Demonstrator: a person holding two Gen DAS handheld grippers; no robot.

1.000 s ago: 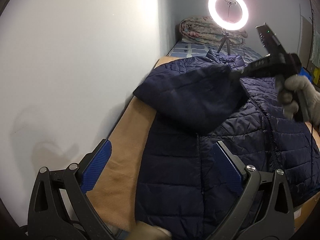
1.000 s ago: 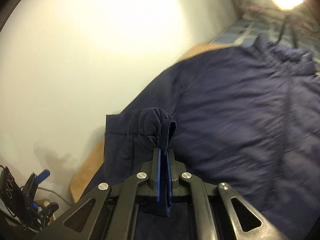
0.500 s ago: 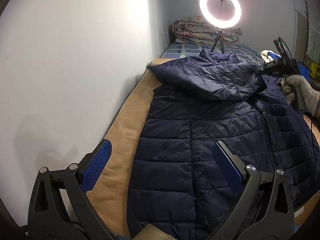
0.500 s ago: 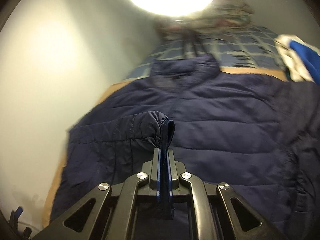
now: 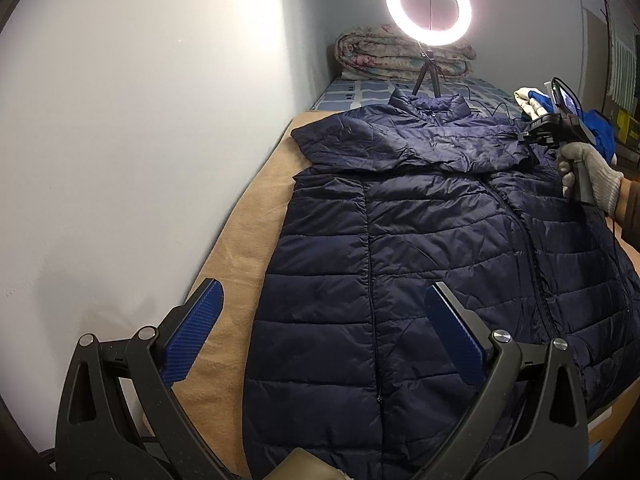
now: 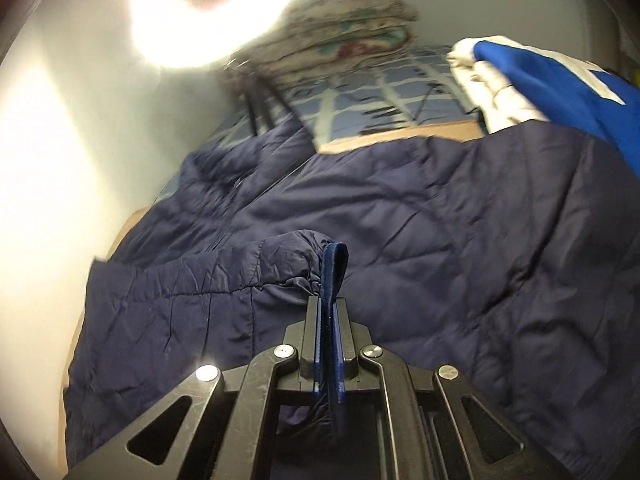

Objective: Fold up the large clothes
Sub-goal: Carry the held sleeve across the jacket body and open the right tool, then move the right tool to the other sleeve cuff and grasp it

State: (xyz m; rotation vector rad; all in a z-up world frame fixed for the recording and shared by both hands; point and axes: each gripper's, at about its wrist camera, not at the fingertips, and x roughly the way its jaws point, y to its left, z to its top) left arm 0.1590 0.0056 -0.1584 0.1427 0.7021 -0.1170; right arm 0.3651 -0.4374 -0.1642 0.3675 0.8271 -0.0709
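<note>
Right wrist view: right tongs (image 6: 329, 312) pinch the sleeve cuff (image 6: 334, 264) of the soft, light, slippery jacket (image 5: 400, 260) spread on the bed (image 5: 240, 256); left tongs (image 5: 320, 336) gape empty over its hem, a good hold.

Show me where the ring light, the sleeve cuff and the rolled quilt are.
ring light (image 5: 429, 8), left wrist view, on its glowing ring's left side.
sleeve cuff (image 6: 333, 268), right wrist view, on the elastic edge above the pads.
rolled quilt (image 5: 376, 56), left wrist view, on its left half.
</note>
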